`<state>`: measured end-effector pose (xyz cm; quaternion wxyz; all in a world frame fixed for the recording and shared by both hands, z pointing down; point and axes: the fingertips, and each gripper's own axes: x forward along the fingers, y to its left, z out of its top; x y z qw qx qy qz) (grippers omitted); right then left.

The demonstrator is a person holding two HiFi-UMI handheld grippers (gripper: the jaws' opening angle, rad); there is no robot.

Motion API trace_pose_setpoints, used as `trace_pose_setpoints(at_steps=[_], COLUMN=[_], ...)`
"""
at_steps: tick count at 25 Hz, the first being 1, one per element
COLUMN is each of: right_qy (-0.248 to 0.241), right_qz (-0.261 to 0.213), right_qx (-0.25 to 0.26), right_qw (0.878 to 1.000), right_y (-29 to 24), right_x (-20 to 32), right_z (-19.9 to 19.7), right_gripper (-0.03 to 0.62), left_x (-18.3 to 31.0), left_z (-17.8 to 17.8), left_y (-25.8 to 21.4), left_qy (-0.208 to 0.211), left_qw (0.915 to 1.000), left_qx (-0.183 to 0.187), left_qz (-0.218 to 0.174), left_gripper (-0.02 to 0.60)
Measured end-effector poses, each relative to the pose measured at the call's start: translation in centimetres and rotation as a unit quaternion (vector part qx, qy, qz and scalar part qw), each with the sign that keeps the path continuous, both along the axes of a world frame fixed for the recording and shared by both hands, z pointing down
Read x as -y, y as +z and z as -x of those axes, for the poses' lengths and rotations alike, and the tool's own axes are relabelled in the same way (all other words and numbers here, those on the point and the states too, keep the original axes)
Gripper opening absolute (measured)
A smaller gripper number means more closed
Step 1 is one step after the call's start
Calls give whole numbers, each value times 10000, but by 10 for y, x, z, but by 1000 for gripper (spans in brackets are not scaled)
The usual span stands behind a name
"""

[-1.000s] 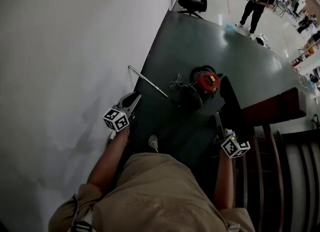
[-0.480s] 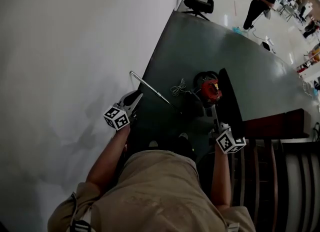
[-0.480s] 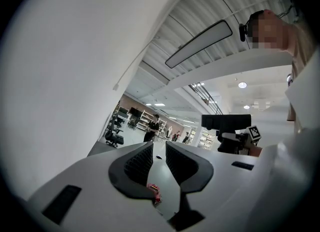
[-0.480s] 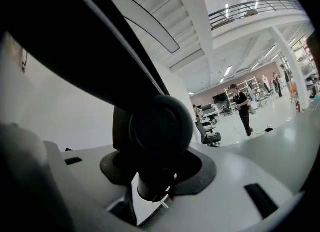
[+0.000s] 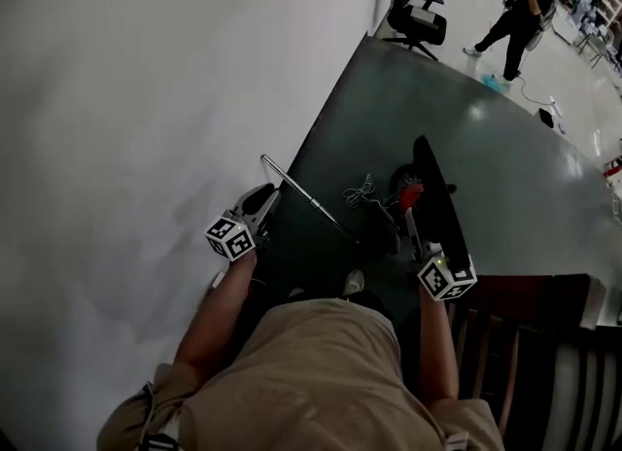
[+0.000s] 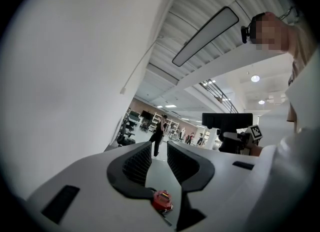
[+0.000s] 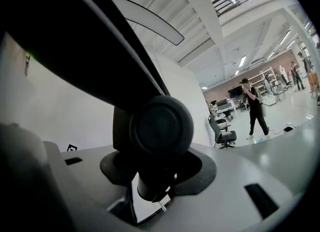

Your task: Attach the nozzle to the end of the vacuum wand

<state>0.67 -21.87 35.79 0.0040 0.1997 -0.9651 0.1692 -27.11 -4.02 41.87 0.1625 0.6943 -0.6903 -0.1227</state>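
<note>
A thin silver vacuum wand [image 5: 306, 196] lies on the dark floor mat [image 5: 505, 148], running from its free end at the left down to the red vacuum body [image 5: 412, 192]. My left gripper [image 5: 264, 196] hovers just left of the wand; its jaws have just been opening, a narrow gap shows, and nothing is between them [image 6: 159, 148]. My right gripper [image 5: 420, 240] is shut on the long black nozzle [image 5: 433, 201], held over the vacuum body. In the right gripper view the nozzle's round neck [image 7: 161, 126] fills the space between the jaws of that gripper [image 7: 157, 175].
A coiled grey cable [image 5: 362, 190] lies between wand and vacuum. A white wall fills the left. A dark wooden chair [image 5: 530, 342] stands at the lower right. Far off are an office chair [image 5: 418, 14] and a standing person [image 5: 520, 7]. My shoe [image 5: 353, 282] is on the mat.
Both grippers have moved forward along the mat. The nozzle in the right gripper now lies over the red vacuum body, hiding part of it. The left gripper stays beside the wand.
</note>
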Motion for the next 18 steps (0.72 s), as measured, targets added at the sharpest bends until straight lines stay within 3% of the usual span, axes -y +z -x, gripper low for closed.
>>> trace_pose_setpoints(at_steps=[4, 9, 11, 18], right_qy=[-309, -742, -895, -1092], right_qz=[90, 223, 254, 493], right_qx=[102, 265, 232, -1], right_qw=[9994, 9966, 9954, 9928], right_y=[11, 29, 36, 72], right_x=[29, 46, 48, 62], right_z=[18, 49, 63, 130], right_gripper=[176, 176, 176, 178], left_x=[15, 17, 17, 32], left_z=[-9, -10, -6, 60], left_y=[17, 42, 60, 158], left_qy=[-243, -568, -615, -918], left_qw=[9994, 9968, 9950, 9836], left_qx=[-25, -399, -446, -741], left_qz=[229, 390, 644, 1368], left_gripper=[104, 114, 114, 114])
